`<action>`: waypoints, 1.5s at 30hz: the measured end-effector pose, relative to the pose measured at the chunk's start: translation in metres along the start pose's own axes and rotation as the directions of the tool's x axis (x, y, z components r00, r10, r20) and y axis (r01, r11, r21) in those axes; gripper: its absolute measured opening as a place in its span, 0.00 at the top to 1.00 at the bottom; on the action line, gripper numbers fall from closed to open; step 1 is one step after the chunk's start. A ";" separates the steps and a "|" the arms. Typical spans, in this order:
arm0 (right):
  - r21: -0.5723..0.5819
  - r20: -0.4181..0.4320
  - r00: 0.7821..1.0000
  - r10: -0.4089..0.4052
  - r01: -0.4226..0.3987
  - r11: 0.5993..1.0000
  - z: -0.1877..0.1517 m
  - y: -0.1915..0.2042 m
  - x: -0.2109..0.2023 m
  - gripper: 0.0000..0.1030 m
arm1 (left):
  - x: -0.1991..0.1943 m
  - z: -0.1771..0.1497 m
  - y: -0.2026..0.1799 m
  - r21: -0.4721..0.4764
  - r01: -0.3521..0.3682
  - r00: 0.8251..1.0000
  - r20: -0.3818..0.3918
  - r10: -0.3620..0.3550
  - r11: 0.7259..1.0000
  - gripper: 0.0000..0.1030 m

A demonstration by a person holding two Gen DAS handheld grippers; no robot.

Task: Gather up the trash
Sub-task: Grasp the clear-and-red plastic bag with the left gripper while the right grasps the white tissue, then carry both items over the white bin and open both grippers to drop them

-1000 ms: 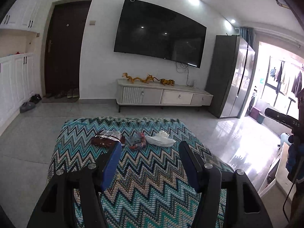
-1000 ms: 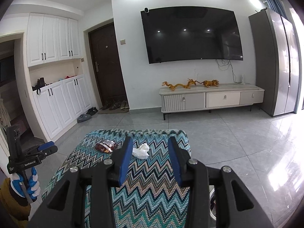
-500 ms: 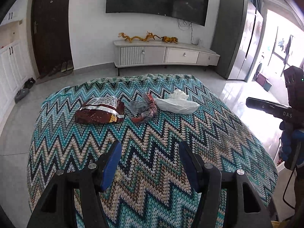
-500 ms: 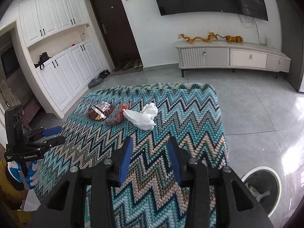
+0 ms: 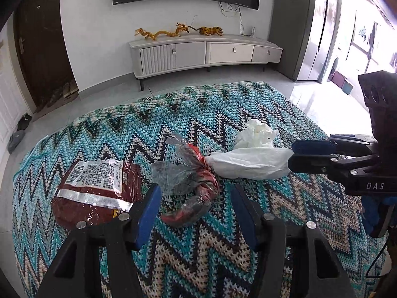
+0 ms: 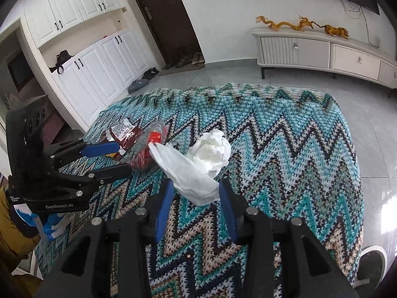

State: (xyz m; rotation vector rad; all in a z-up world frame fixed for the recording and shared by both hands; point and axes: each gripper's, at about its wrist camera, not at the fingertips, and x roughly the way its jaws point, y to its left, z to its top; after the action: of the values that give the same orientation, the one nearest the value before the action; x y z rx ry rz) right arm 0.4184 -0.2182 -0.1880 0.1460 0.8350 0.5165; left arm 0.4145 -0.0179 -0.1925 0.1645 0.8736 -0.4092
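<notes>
Three pieces of trash lie on a zigzag-knit covered table: a dark red snack packet, a crumpled red and clear wrapper, and a white plastic bag with crumpled tissue. My left gripper is open, its fingers either side of the near end of the red wrapper. My right gripper is open around the near end of the white bag. The right gripper also shows in the left wrist view, and the left gripper in the right wrist view.
A round bin stands on the floor at the table's right edge. A TV cabinet with gold figurines stands against the far wall, a fridge to its right, white cupboards to the left.
Both grippers have come down and forward over the table. The left now straddles the red wrapper and the right straddles the white bag. Both stay open.
</notes>
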 end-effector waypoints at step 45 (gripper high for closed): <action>-0.138 0.286 0.957 -0.042 0.085 0.987 -0.051 0.126 -0.220 0.93 | -0.254 -0.070 -0.033 -0.045 -0.014 0.941 0.339 0.028 0.999 0.84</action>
State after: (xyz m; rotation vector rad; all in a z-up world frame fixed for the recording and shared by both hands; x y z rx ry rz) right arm 0.2108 -0.2212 -0.0347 0.0524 0.5177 0.4820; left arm 0.2060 0.0445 -0.0407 0.0612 0.5389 -0.3850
